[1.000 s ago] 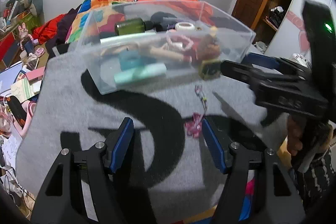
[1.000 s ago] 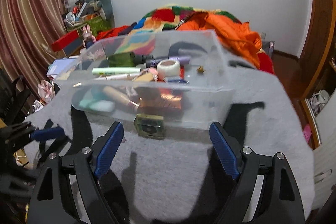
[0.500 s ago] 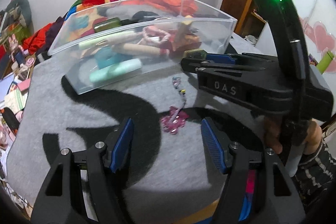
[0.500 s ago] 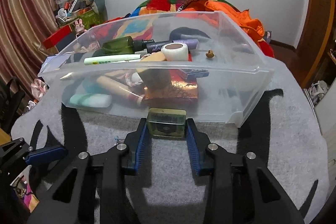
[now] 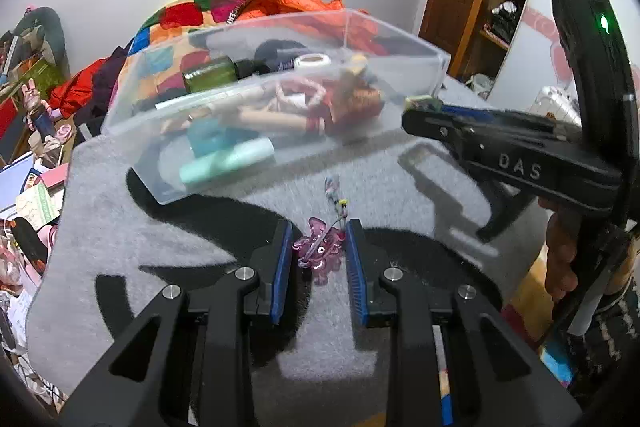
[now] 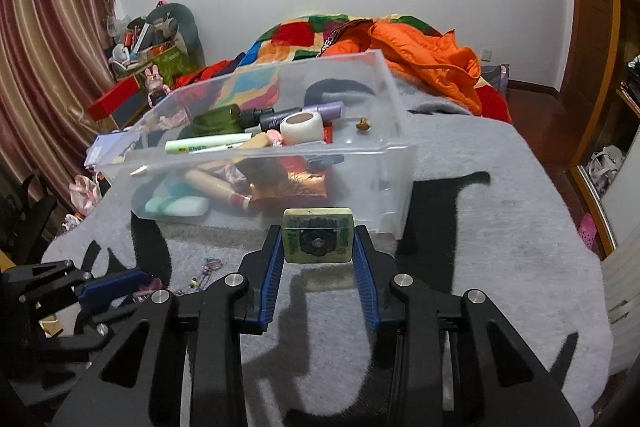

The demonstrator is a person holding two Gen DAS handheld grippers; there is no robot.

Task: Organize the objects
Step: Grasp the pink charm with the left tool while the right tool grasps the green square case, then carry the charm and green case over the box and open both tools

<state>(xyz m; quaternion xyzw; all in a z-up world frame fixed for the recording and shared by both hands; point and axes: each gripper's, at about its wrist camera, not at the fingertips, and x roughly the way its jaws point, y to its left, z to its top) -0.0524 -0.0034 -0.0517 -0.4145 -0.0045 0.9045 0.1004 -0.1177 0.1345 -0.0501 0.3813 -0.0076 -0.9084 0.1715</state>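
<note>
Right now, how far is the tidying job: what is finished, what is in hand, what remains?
Done: many items already lie in the clear bin. In hand: the right gripper is shut on the small green box, held off the grey cloth before the bin. The left gripper brackets the pink charm, which remains to be binned.

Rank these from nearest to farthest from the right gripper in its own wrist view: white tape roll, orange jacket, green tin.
1. green tin, between the right gripper fingers.
2. white tape roll, inside the clear bin, ahead.
3. orange jacket, behind the bin, right.
</note>
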